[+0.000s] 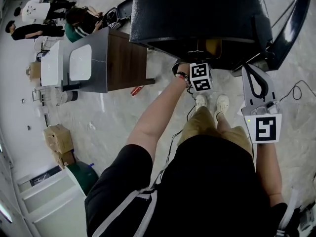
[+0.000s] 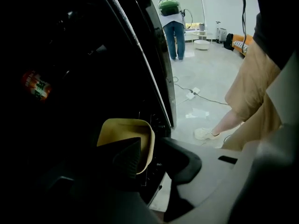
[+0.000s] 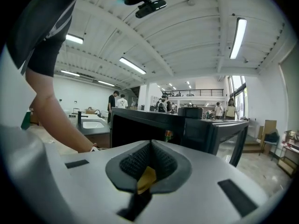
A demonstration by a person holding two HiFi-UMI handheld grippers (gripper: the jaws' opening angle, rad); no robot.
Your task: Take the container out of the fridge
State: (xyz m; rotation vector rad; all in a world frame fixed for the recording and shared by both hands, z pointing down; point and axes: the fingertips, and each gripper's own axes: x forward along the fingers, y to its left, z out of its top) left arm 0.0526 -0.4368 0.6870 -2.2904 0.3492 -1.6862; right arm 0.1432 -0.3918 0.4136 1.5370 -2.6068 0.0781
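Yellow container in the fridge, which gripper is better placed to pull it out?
Left. The left gripper holds open jaws astride the yellow container inside the fridge; the right gripper is shut, outside.

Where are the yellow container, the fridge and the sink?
container (image 2: 125, 130), left gripper view, on its yellow face above the tongs.
fridge (image 1: 197, 14), head view, on its black top.
sink (image 1: 80, 62), head view, on its white basin.

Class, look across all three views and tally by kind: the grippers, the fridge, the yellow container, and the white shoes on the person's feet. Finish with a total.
Grippers: 2, the left gripper and the right gripper
Fridge: 1
Yellow container: 1
White shoes: 2
Total: 6
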